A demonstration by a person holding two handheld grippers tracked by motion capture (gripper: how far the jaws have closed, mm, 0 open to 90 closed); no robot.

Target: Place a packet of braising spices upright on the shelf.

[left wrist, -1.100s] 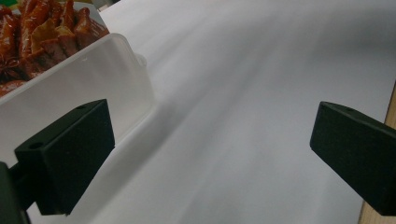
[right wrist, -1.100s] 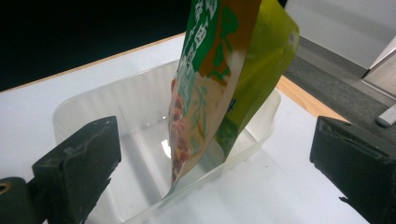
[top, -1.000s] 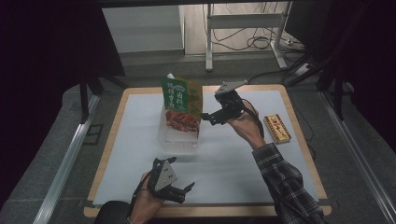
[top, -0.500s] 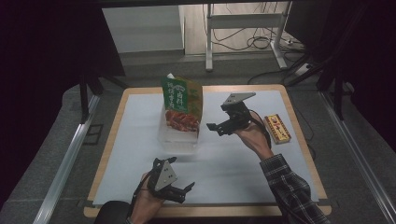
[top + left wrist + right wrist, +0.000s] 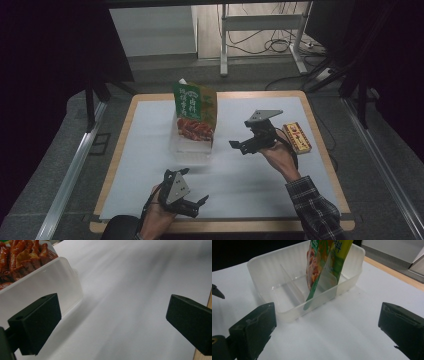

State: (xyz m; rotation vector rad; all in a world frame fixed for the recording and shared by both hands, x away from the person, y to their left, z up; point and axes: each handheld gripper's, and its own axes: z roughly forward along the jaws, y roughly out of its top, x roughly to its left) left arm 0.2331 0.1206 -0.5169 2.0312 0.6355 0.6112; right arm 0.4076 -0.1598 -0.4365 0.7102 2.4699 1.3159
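A green and red food pouch (image 5: pixel 195 111) stands upright, leaning a little, in a translucent plastic bin (image 5: pixel 186 148) on the white mat. In the right gripper view the pouch (image 5: pixel 325 257) sits in the end compartment of the divided bin (image 5: pixel 274 272). My right gripper (image 5: pixel 240 147) hovers right of the bin, open and holding nothing, its jaws (image 5: pixel 328 327) spread wide toward the bin. My left gripper (image 5: pixel 199 206) rests near the front edge, open and empty. In the left gripper view (image 5: pixel 113 320) the bin's corner (image 5: pixel 50 282) and the pouch's red print (image 5: pixel 20 257) lie at upper left.
A small yellow and red box (image 5: pixel 296 138) lies on the mat just right of my right hand. The white mat (image 5: pixel 250 175) covers a wooden table (image 5: pixel 320 135). Beyond the table's far edge are a metal stand's legs (image 5: pixel 224 50) and cables on the floor.
My right gripper has drawn back from beside the pouch, moving right and toward the person. The pouch stays standing in the bin. The left gripper has not moved.
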